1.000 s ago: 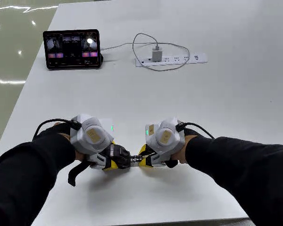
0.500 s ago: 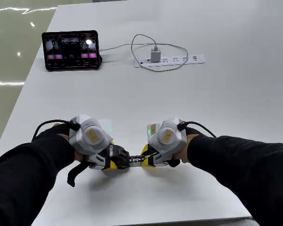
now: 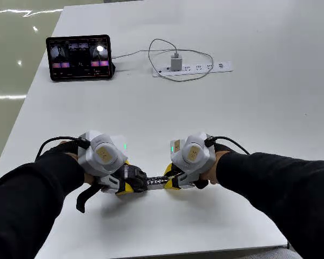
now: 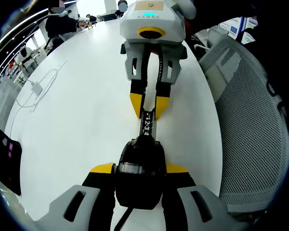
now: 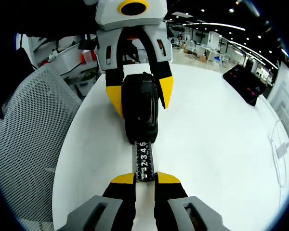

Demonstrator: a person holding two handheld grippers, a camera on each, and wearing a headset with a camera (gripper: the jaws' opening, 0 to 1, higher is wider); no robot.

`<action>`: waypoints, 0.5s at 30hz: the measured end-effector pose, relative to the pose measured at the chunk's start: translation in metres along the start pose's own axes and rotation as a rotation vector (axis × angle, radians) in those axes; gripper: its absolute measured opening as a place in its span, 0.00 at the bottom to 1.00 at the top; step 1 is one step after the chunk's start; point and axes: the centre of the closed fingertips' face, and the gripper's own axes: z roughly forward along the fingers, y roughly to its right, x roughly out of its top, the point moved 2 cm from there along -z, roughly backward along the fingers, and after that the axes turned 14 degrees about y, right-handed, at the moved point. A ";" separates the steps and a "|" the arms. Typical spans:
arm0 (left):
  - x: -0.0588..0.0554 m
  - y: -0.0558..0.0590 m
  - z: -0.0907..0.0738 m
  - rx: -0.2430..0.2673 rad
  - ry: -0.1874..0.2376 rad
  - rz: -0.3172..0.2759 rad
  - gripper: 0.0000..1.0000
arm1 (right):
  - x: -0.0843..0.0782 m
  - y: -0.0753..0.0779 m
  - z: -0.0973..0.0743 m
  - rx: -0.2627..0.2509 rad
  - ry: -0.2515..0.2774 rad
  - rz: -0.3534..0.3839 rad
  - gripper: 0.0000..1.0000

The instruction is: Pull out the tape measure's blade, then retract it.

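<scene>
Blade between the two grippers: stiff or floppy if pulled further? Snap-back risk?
Likely stiff: only a short span of blade shows, running straight from the case to the right hand-held gripper. A longer span would probably sag or buckle. If released, it would likely snap back into the case, which the left hand-held gripper clamps.

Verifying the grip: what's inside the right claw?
The right claw is shut on the blade, near its end. Printed numbers show between claw and case. The end hook is covered by the jaws, so it can't be seen.

sleeves (image 3: 27, 199): black | hand-held grippers (image 3: 130, 183) (image 3: 170, 182): grey-white, yellow-tipped, black cables (image 3: 56, 139) | gloves (image 3: 67, 148): possibly black
</scene>
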 end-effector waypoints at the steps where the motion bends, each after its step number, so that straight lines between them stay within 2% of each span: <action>1: 0.000 0.000 0.000 0.000 0.000 0.000 0.31 | 0.000 0.000 0.000 0.000 0.000 0.002 0.10; 15: 0.000 0.000 0.000 0.000 0.001 -0.001 0.31 | -0.005 0.000 -0.008 -0.006 -0.003 0.013 0.10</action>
